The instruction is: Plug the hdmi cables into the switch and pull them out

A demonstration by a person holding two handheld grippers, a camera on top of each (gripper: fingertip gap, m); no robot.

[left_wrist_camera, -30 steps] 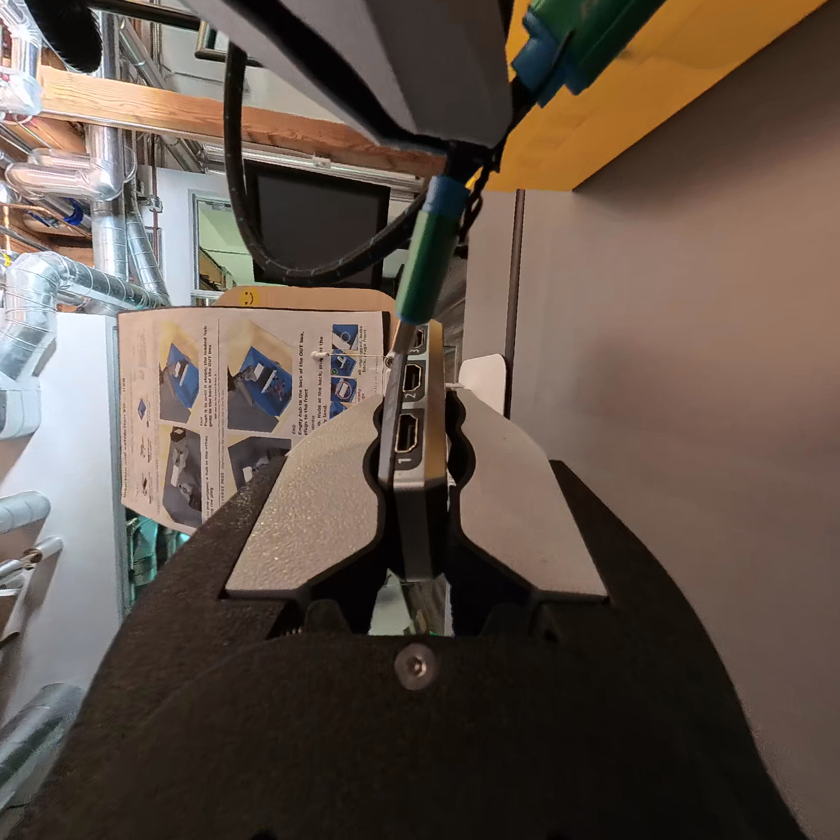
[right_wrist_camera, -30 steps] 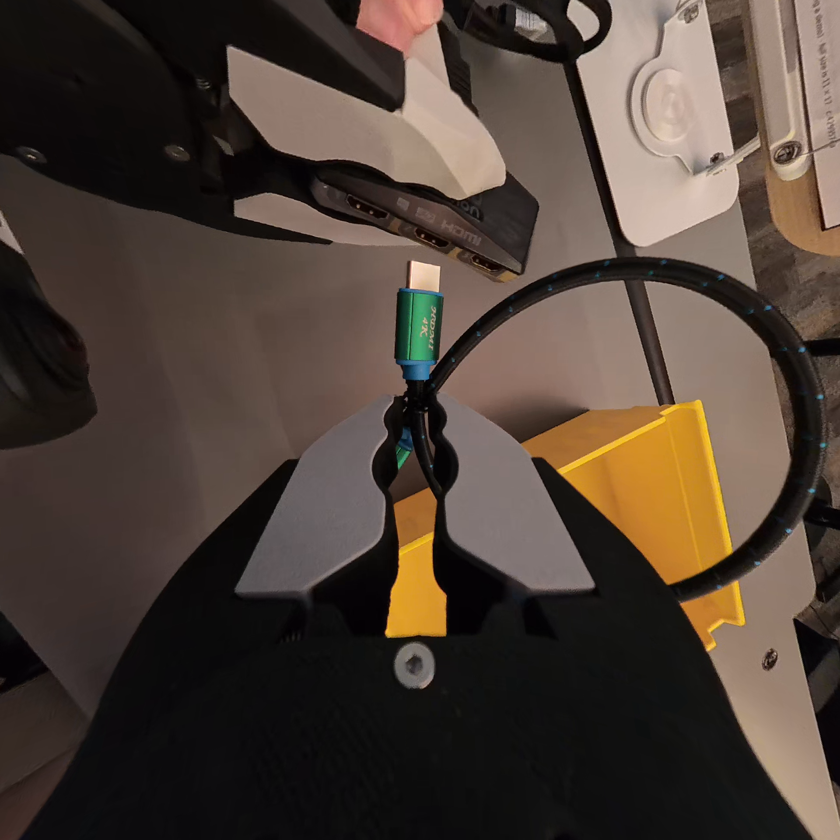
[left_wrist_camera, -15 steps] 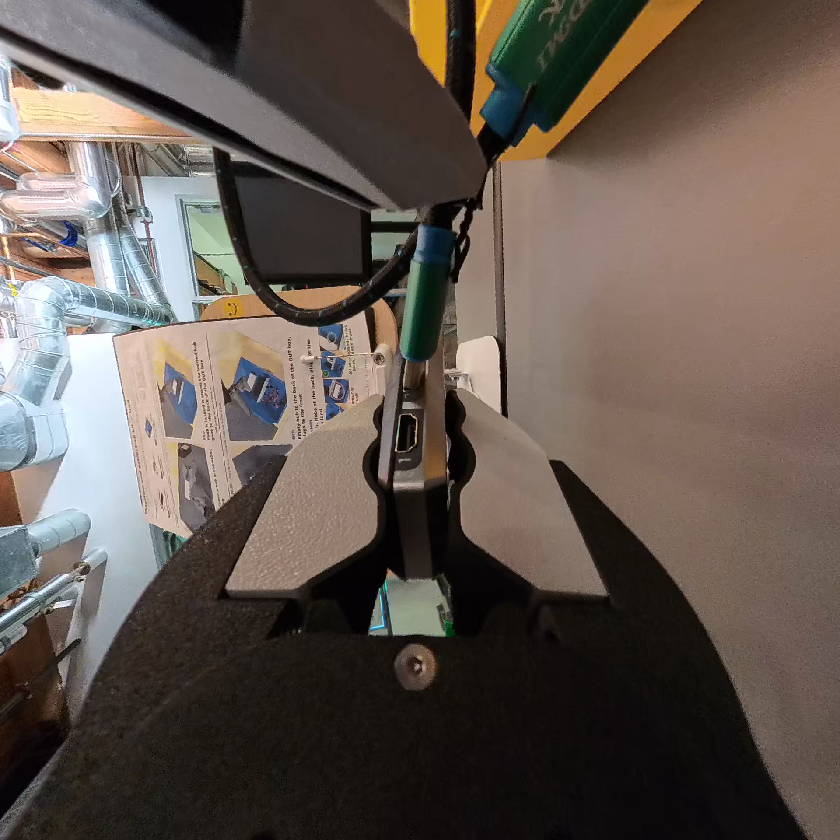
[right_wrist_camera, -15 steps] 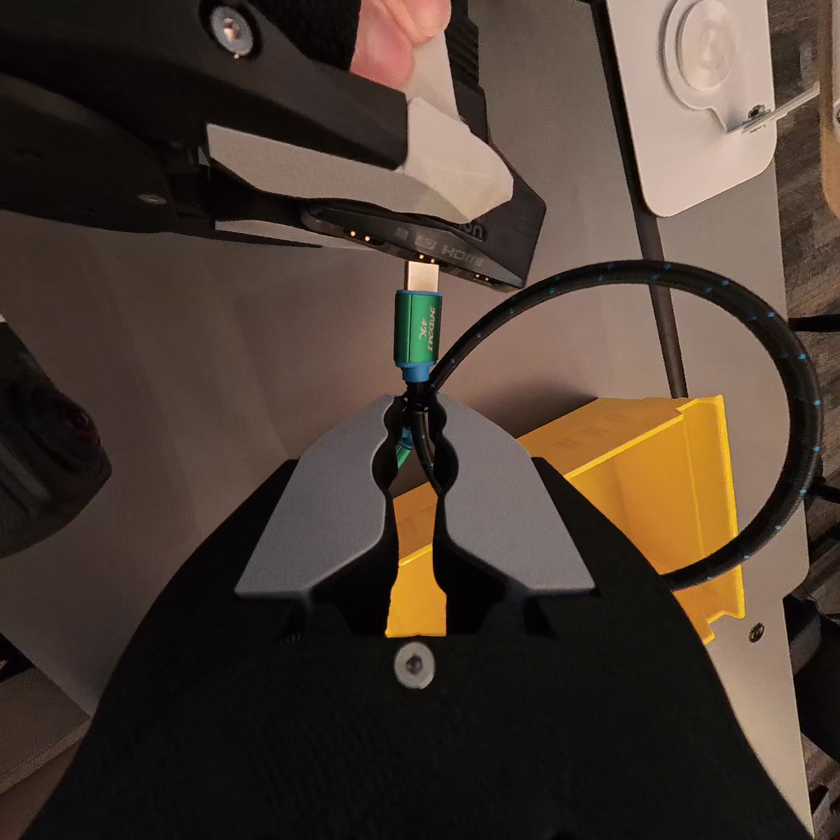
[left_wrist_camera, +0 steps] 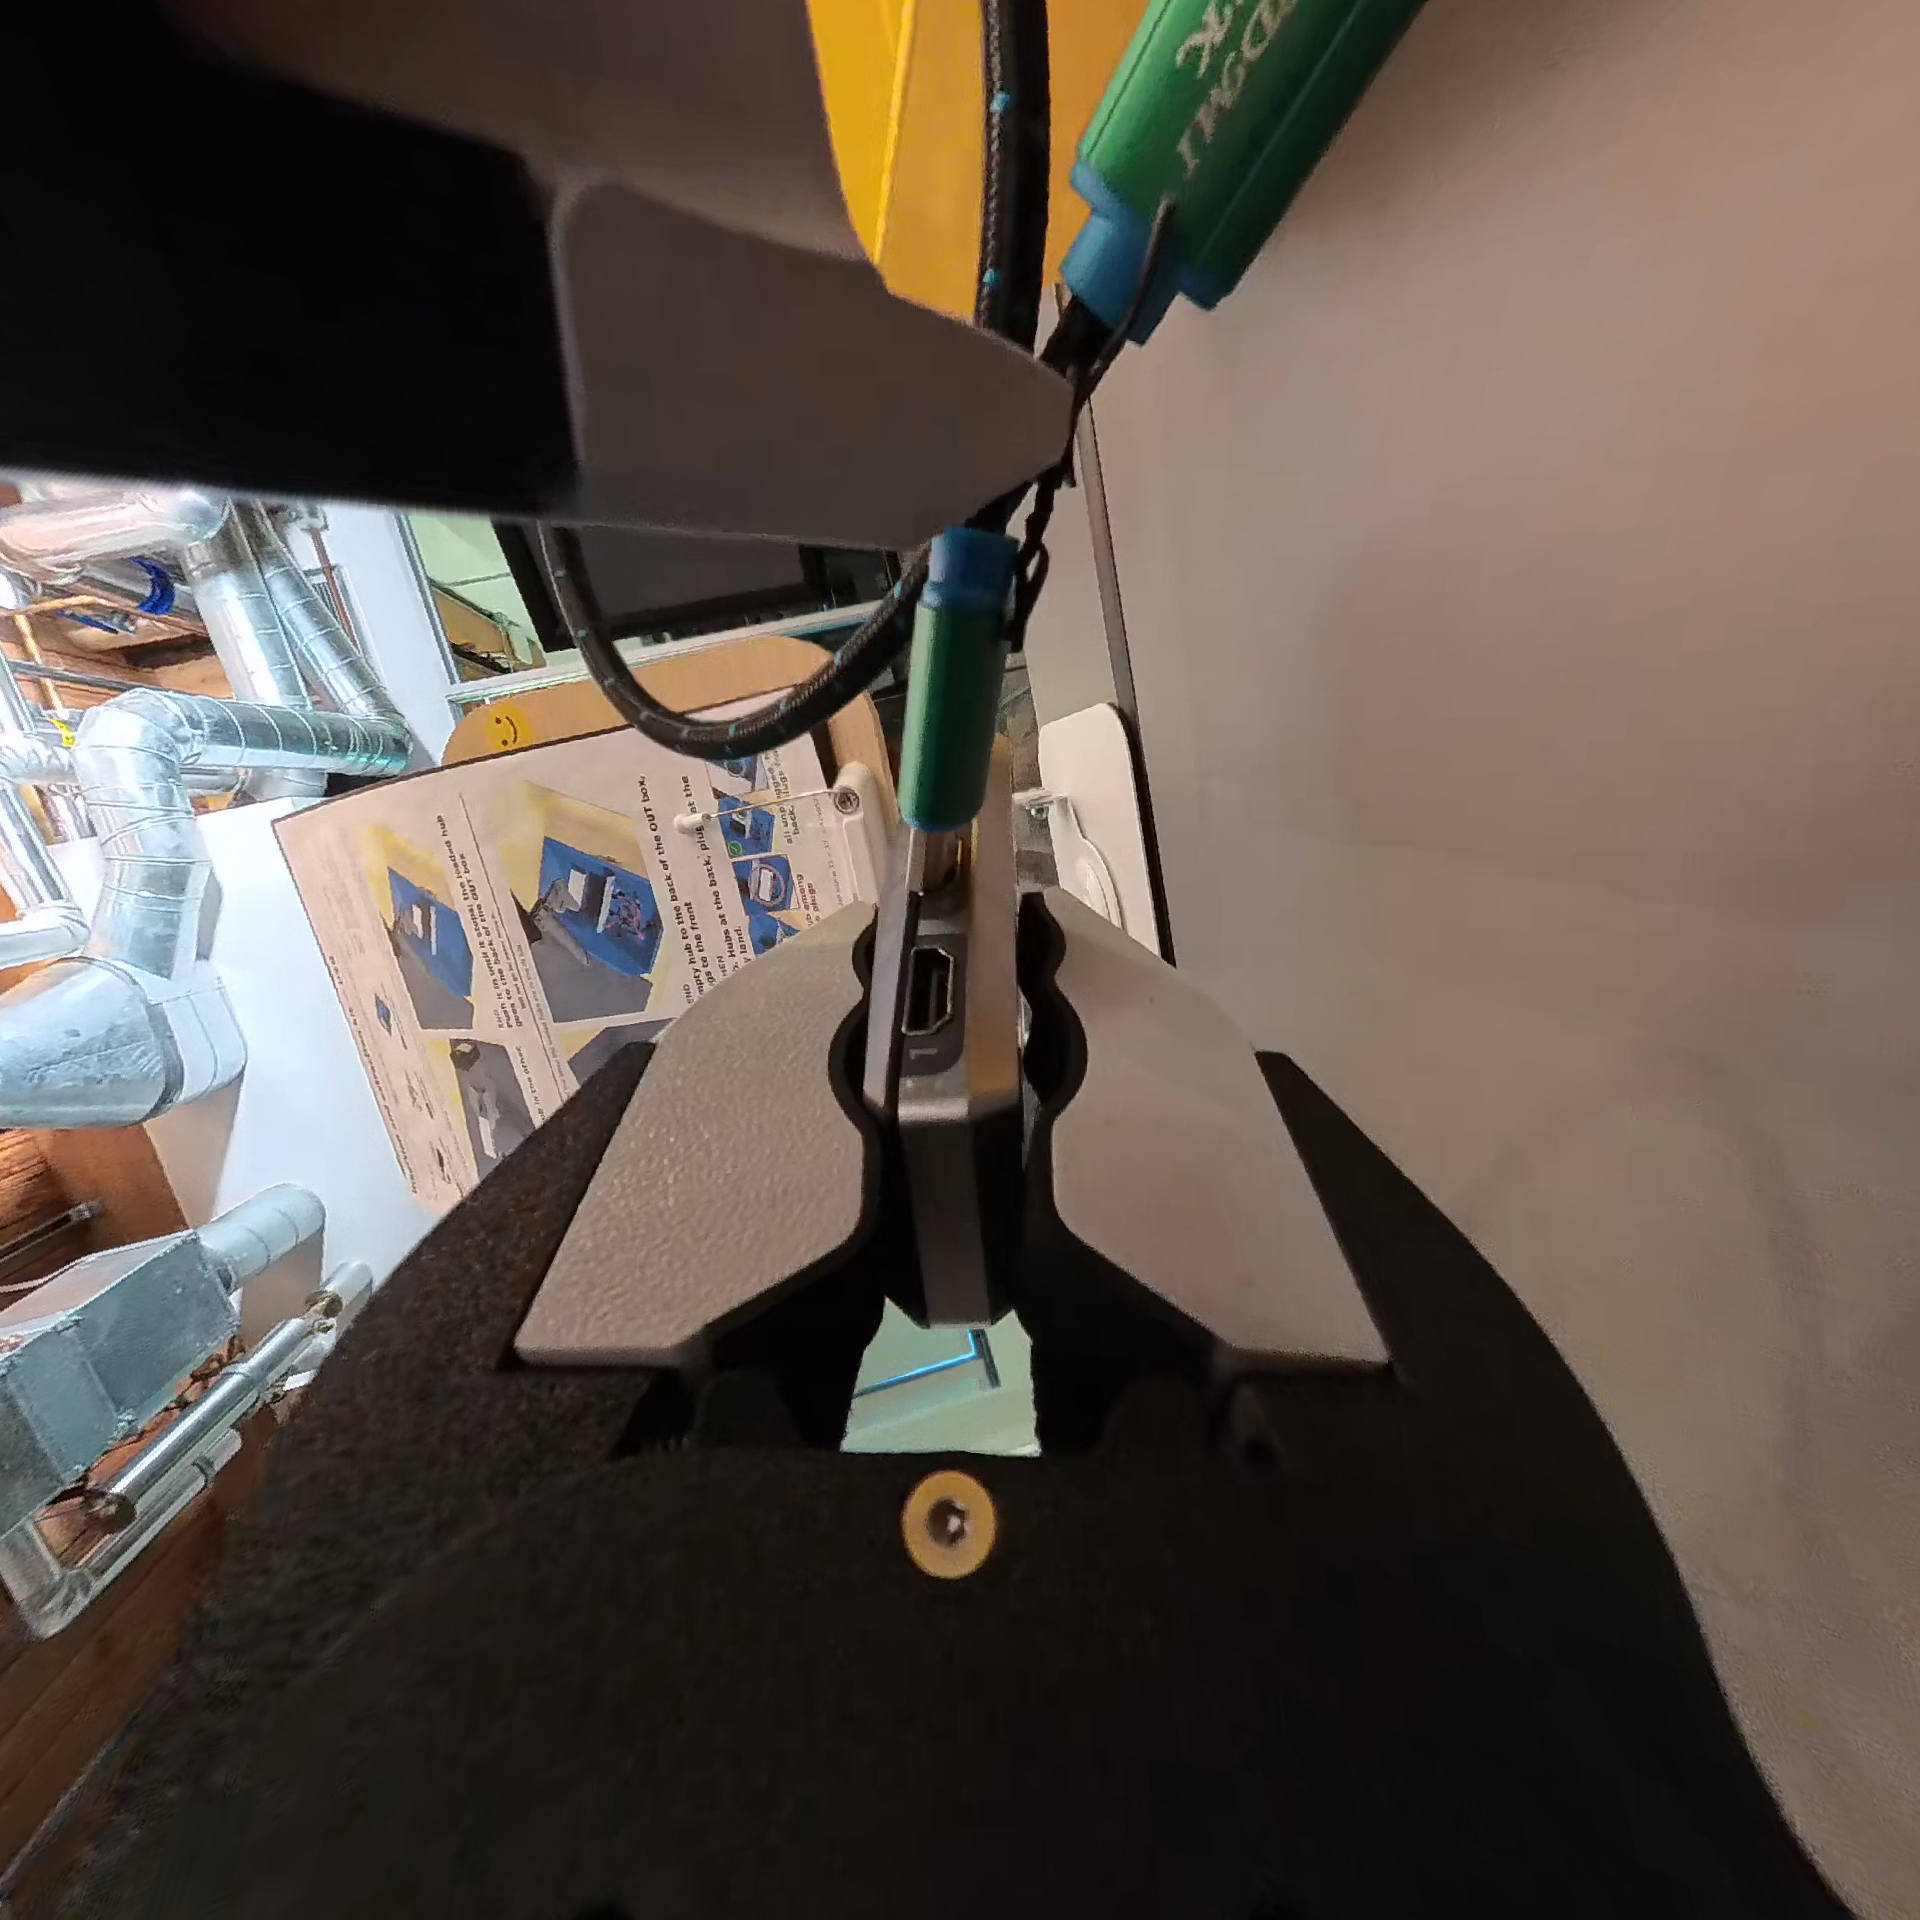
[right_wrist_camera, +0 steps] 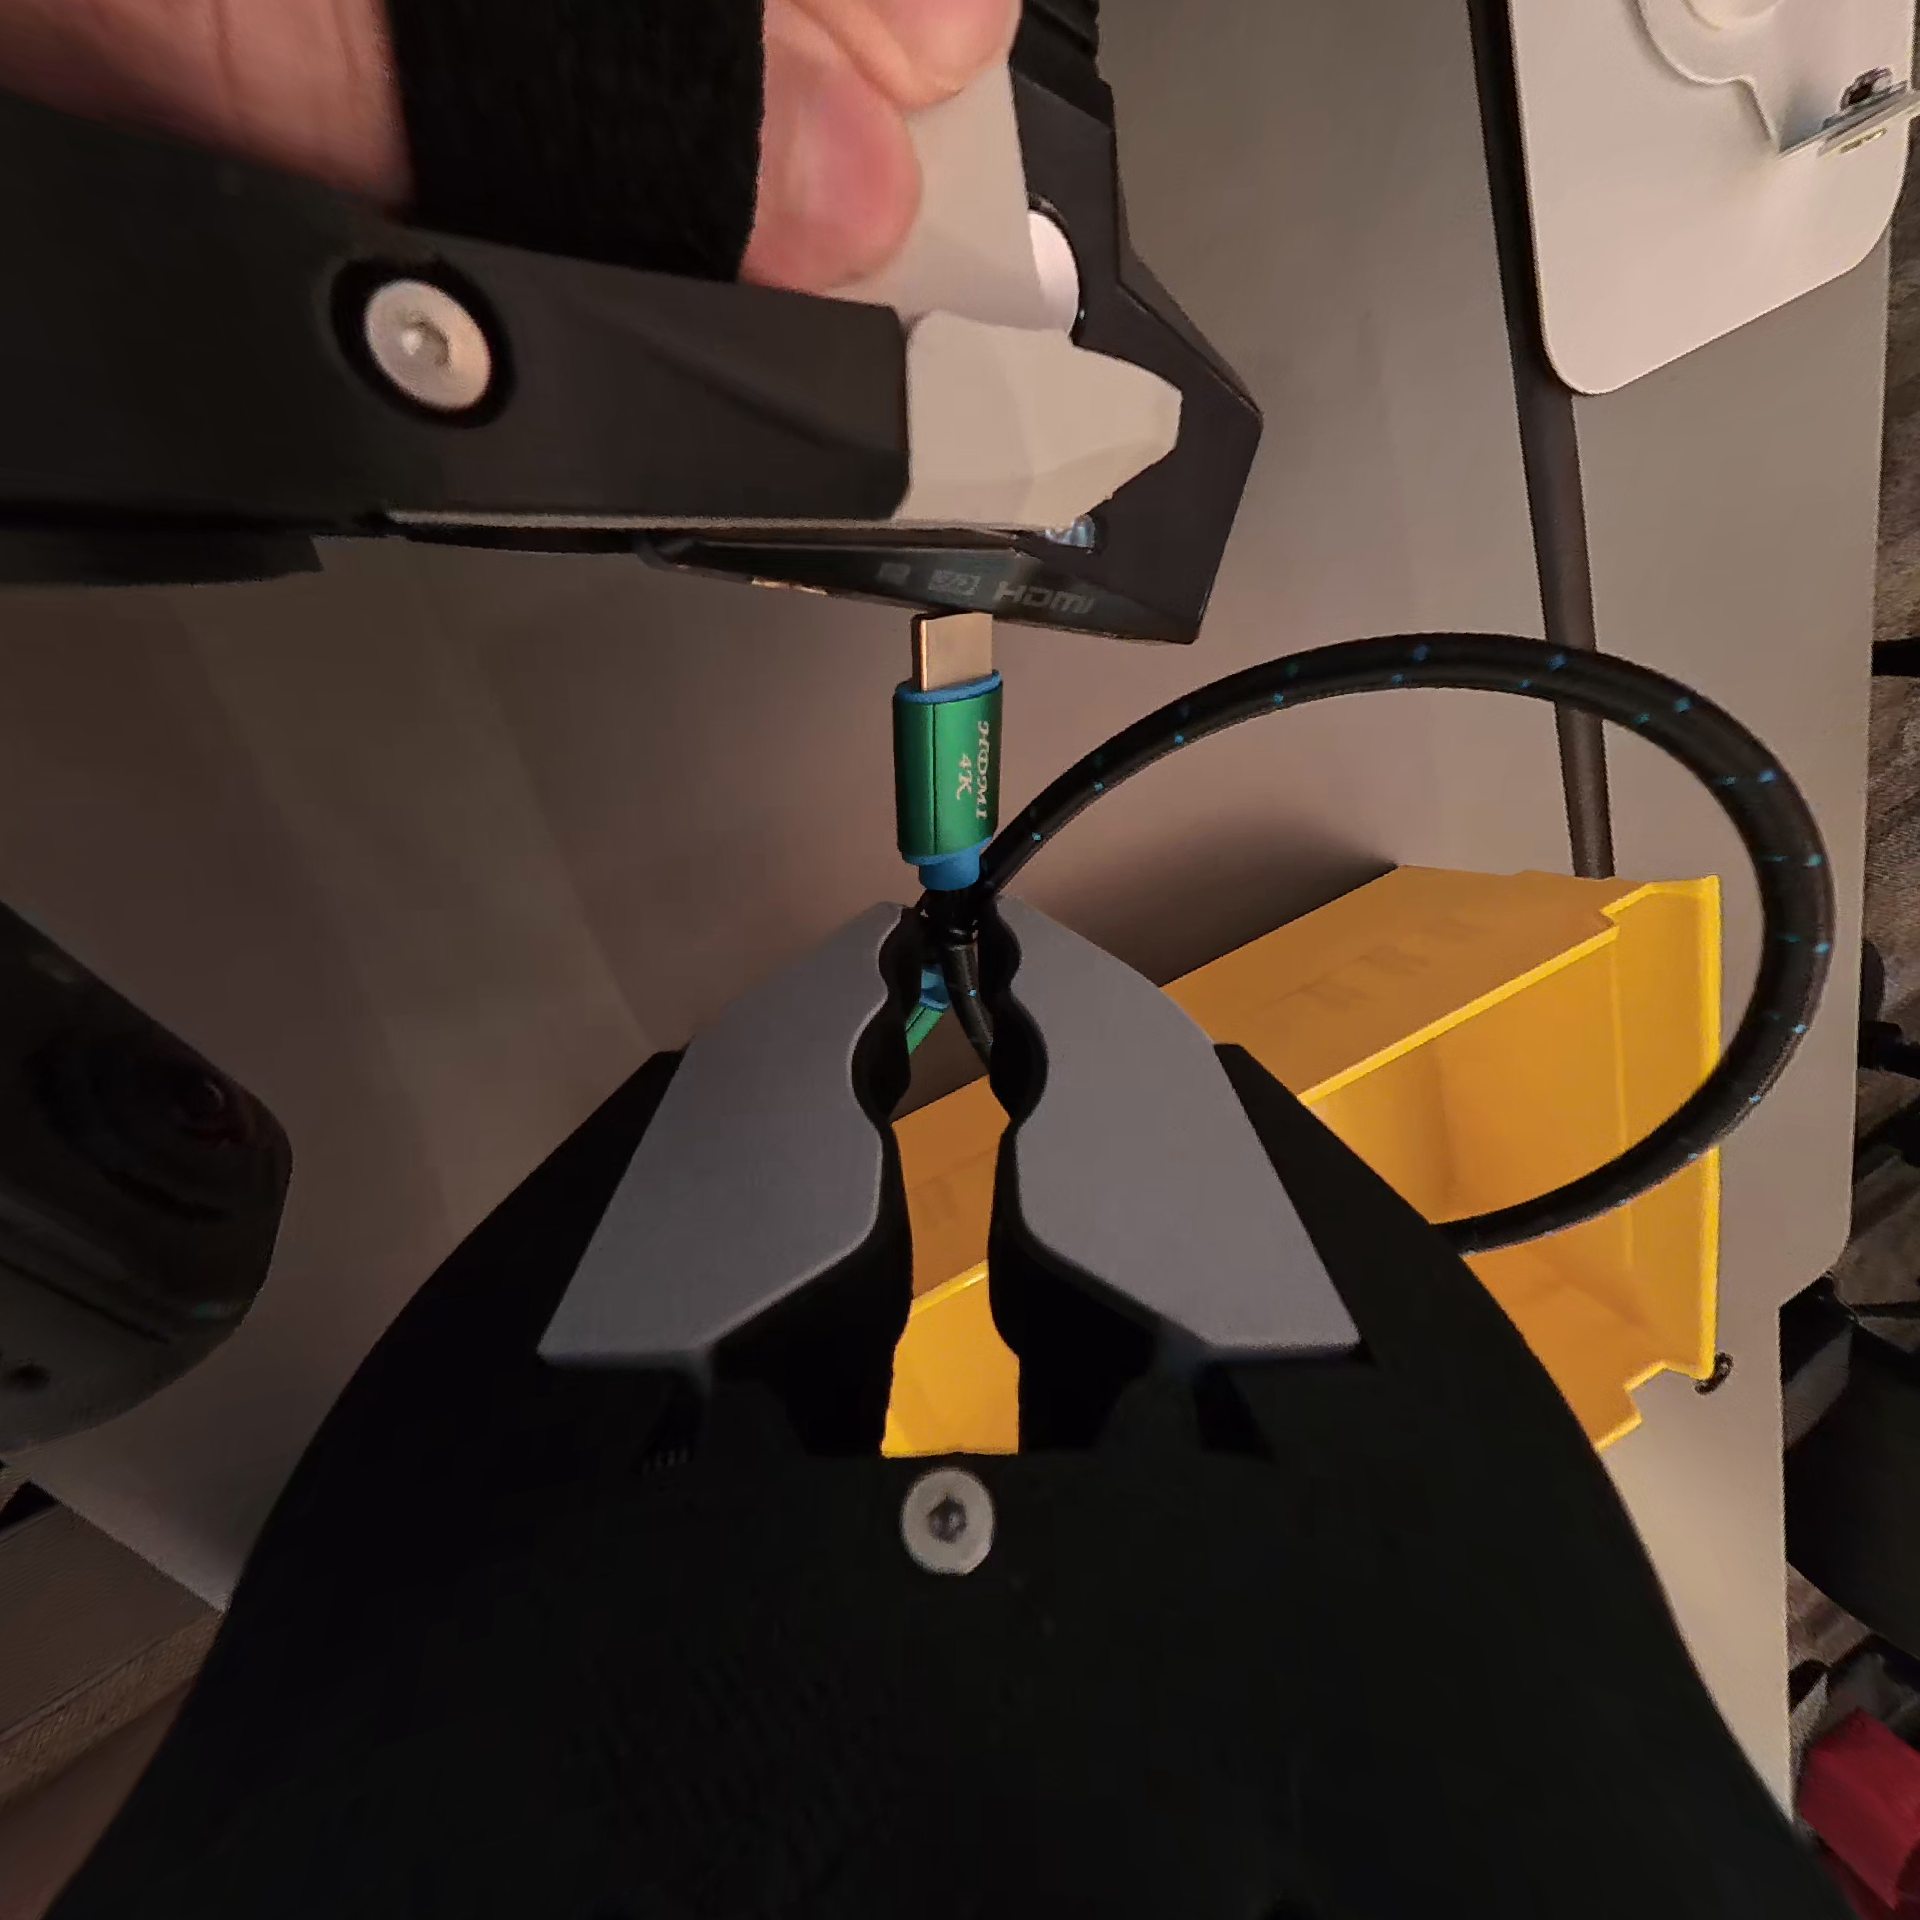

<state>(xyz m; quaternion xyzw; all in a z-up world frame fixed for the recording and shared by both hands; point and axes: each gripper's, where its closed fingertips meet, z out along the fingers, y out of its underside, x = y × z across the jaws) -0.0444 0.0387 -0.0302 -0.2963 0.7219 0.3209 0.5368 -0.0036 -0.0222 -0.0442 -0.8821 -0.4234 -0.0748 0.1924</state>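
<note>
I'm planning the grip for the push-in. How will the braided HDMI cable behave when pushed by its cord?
The braided HDMI cable is probably springy, not limp: it holds a wide arch unsupported. The right gripper pinches cord behind the green plug, so the plug may pivot or buckle under push. The switch, clamped by the left gripper, looks rigid.

A green plug (right_wrist_camera: 943,767) with blue collar, black blue-flecked cable (right_wrist_camera: 1621,831), dark grey switch (left_wrist_camera: 940,1132), yellow bin (right_wrist_camera: 1455,1101).
</note>
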